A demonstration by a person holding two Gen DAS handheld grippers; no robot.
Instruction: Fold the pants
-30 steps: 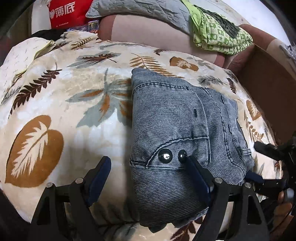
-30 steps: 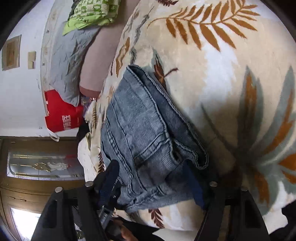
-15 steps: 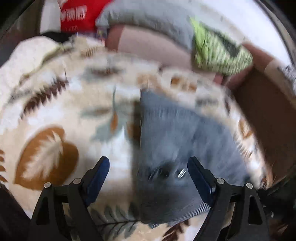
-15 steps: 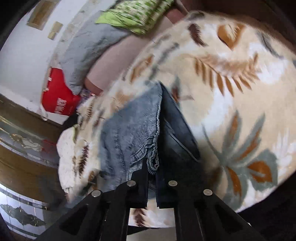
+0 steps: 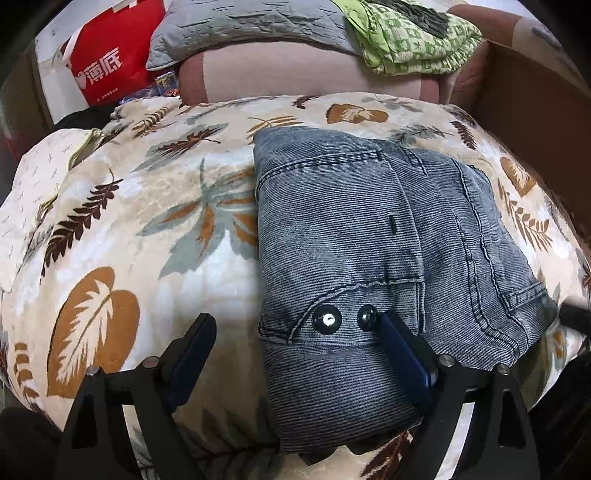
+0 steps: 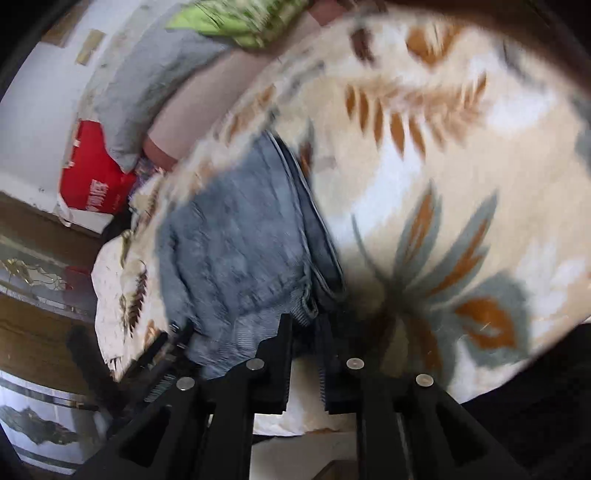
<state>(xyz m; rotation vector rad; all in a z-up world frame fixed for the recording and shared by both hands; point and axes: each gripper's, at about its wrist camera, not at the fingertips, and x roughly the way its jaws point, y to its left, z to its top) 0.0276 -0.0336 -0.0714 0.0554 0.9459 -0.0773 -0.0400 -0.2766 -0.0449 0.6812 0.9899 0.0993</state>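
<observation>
Nearly closed right tongs (image 6: 304,325), pants (image 6: 236,236).

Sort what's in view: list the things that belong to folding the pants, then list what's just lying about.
Part of the job:
- jeans, folded on the leaf-print blanket
- left gripper, jaws wide apart
- right gripper, jaws close together at the jeans' edge

Just lying about:
- red bag
- grey quilt
- green patterned cloth
- cardboard box

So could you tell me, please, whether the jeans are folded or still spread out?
Folded. The jeans lie as a compact stacked bundle on the leaf-print blanket, with layered edges visible along their right side.
</observation>
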